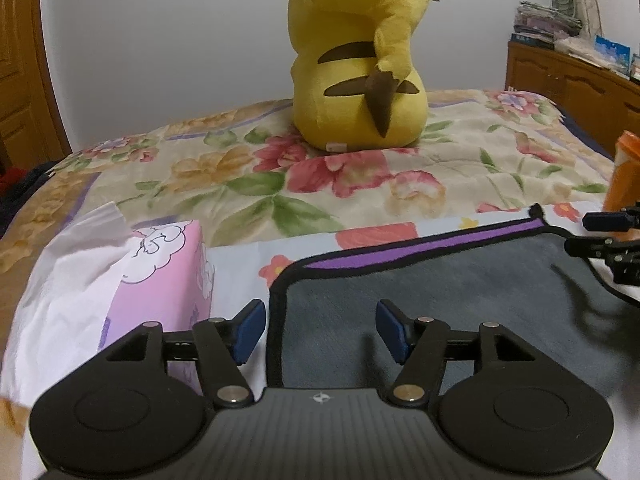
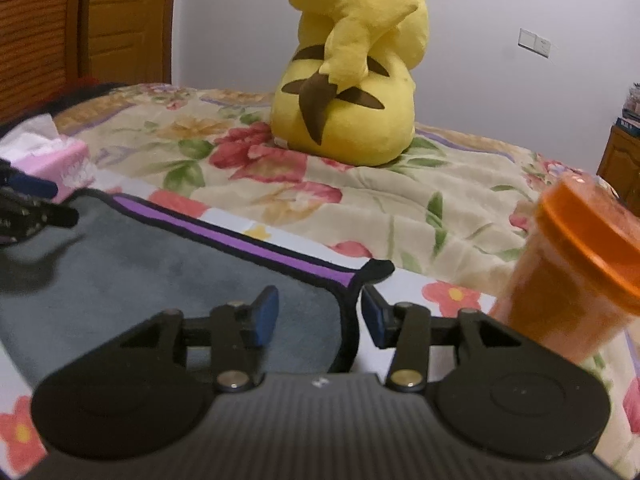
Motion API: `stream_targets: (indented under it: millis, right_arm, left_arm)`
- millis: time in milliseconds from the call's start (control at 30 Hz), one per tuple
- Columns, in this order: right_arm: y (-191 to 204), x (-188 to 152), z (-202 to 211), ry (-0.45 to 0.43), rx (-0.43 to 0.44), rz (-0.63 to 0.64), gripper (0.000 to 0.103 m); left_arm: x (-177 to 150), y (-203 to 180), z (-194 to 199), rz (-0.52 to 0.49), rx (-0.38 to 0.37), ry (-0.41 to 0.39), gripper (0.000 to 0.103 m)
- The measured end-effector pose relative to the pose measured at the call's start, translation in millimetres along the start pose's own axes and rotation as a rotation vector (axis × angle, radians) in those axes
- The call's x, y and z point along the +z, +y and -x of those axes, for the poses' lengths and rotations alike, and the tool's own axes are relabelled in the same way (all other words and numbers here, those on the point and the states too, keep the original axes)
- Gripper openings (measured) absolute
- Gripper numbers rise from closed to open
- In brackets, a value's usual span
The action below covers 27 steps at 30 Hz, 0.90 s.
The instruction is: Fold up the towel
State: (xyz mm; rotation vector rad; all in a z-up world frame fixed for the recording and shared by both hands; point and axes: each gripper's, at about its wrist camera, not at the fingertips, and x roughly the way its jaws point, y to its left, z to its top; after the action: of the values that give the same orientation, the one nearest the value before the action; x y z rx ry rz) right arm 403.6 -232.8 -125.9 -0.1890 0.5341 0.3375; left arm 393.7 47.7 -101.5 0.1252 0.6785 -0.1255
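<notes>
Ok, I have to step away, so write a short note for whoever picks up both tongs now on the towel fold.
Left tongs: open, holding nothing, straddling the near left edge of the grey towel.
Right tongs: open, holding nothing, straddling the towel's right edge.
Towel lies flat on the bed, purple strip along its far edge; pink tissue box on its left, orange container on its right.
Done: no fold visible.
Left: grip both edges, fold.
</notes>
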Motion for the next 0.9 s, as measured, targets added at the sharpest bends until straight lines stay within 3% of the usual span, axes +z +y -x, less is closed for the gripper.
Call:
stream_targets:
  millis: [300,633,733,833,900]
  right_arm:
    - [1,9,72,-0.041,0.027,-0.086,0.05]
    - [15,13,141,-0.069,0.046,-0.105,0.061]
    - [20,12,154,-0.074,0.047,-0.116,0.068]
    - [25,10,167,-0.082,0.044,-0.121,0.086]
    - [28,8,178,-0.091,0.04,-0.124,0.091]
  left_arm:
    - [-3,-16,69,-0.031,-0.019,0.003,0.081]
    - [-4,-30,146,-0.045,-0.031,-0.034,0.091]
    - [-7,-34,164,-0.044,-0.033,-0.038,0.093]
    - [-9,-37,180,-0.043,-0.032,-0.049,0.096]
    - [-11,-38,191,-0.036,-0.028,-0.062,0.099]
